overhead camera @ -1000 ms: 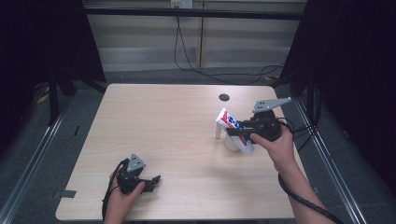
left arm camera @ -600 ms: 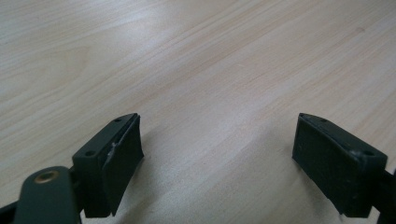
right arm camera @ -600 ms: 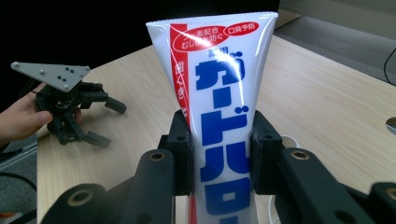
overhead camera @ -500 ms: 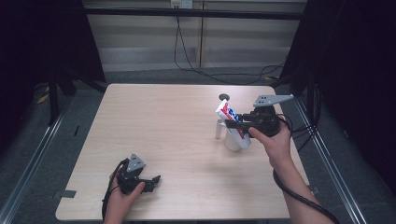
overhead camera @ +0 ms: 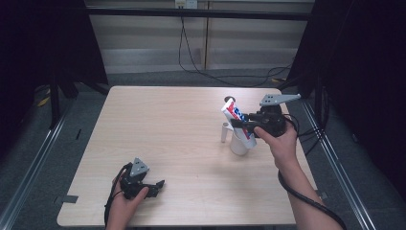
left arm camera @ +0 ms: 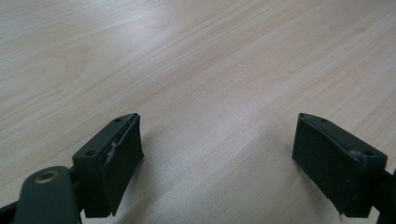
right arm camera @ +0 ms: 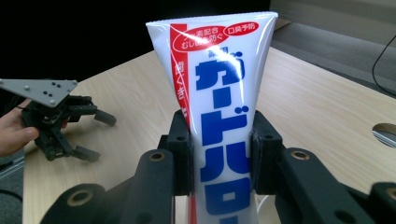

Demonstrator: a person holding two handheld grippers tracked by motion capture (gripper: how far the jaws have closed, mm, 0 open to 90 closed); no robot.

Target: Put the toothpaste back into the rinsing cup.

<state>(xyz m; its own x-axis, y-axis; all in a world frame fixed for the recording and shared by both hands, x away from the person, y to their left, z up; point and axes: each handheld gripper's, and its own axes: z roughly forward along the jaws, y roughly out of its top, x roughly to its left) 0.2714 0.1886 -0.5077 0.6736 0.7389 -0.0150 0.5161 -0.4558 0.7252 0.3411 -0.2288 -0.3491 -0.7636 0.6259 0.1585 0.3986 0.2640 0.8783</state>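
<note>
- Resting at the near left of the table (overhead camera: 167,124), the left gripper (overhead camera: 154,186) sits low on the wood with its jaws spread wide and nothing between them — the left gripper view has bare wood between the two pads (left arm camera: 119,154).
- Farther in, at the right, the right gripper (overhead camera: 242,125) is clamped on a tube (overhead camera: 239,122) of toothpaste; in the right gripper view both jaws press the tube's sides around its middle.
- The tube is over a white cup (overhead camera: 239,143), its lower part at the cup's mouth, and a small white item (overhead camera: 224,132) stands just beside the cup on its left — too small to identify.
- The step in hand looks like standing the tube in the cup; whether its lower end rests on the bottom I cannot tell.
- The tube's long axis runs near upright, tilted so the flat crimped end (right arm camera: 210,23) points up and toward the far left, while the cap end goes down into the cup.
- Next, I judge, the hand needs to lower it until it settles, then ease the jaws apart without tipping the light cup.
- At the far edge a dark round hole (overhead camera: 230,100) sits in the tabletop.
</note>
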